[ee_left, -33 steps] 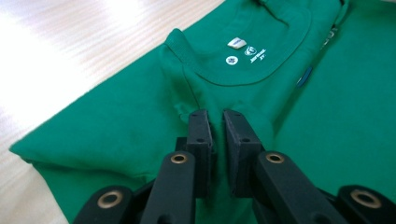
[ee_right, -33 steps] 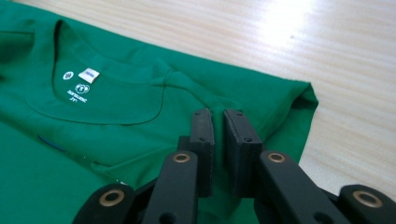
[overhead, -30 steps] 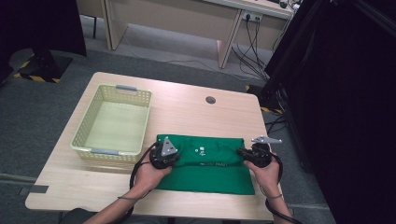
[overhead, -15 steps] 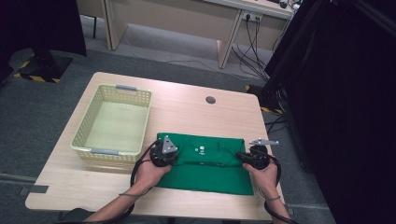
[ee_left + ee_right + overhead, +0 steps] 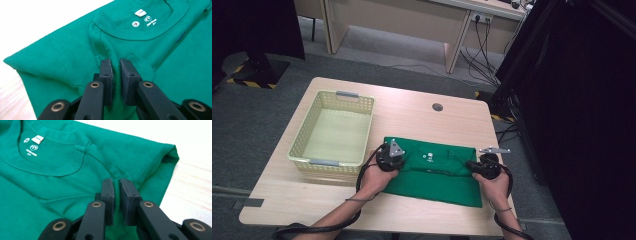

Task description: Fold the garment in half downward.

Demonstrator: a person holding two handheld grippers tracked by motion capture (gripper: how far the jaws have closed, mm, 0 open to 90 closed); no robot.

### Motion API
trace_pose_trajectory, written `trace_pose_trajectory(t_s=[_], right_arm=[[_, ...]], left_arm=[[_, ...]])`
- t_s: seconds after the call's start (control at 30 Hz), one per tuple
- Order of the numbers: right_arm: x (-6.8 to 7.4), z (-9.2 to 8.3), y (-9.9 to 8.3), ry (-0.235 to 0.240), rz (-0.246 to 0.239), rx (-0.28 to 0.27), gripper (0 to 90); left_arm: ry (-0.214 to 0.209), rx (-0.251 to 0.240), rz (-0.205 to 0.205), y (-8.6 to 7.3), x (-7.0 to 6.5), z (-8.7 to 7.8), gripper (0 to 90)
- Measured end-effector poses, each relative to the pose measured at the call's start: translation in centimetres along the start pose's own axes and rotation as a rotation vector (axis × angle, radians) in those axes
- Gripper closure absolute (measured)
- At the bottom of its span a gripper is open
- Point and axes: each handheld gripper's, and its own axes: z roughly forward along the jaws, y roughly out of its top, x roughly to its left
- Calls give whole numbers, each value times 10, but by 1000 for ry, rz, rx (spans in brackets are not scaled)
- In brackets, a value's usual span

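A green T-shirt (image 5: 437,175) lies folded on the wooden table (image 5: 412,115), its collar with white labels (image 5: 140,20) facing up. At the shirt's left end, my left gripper (image 5: 398,159) is shut on a pinch of the green cloth (image 5: 115,62). My right gripper (image 5: 469,165) is shut on a fold of the shirt (image 5: 116,181) near its right end. The collar label (image 5: 37,139) shows in the right gripper view at upper left. Both hands rest low on the garment.
A pale yellow plastic basket (image 5: 334,131) stands empty to the left of the shirt, close to my left hand. A round cable hole (image 5: 437,107) sits in the tabletop behind the shirt. Desks and cables stand beyond the table; dark curtains hang at the right.
Both grippers have drawn slightly toward the near edge with the cloth, the left a bit to the right. The shirt's fold has shifted with them.
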Motion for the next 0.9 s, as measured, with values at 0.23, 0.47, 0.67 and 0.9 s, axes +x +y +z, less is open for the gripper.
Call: trace_pose_trajectory(t_s=[0.23,0.47,0.67,0.9], right_arm=[[-9,6,6,-14,19,-3,812],[-14,11,11,-26,30,-7,810],[-16,13,14,-32,34,-7,807],[-15,15,15,-35,35,-9,802]], left_arm=[[2,5,0,8,3,9,799],[14,10,6,13,6,15,798],[17,5,-6,14,8,18,794],[17,6,-8,15,9,18,790]])
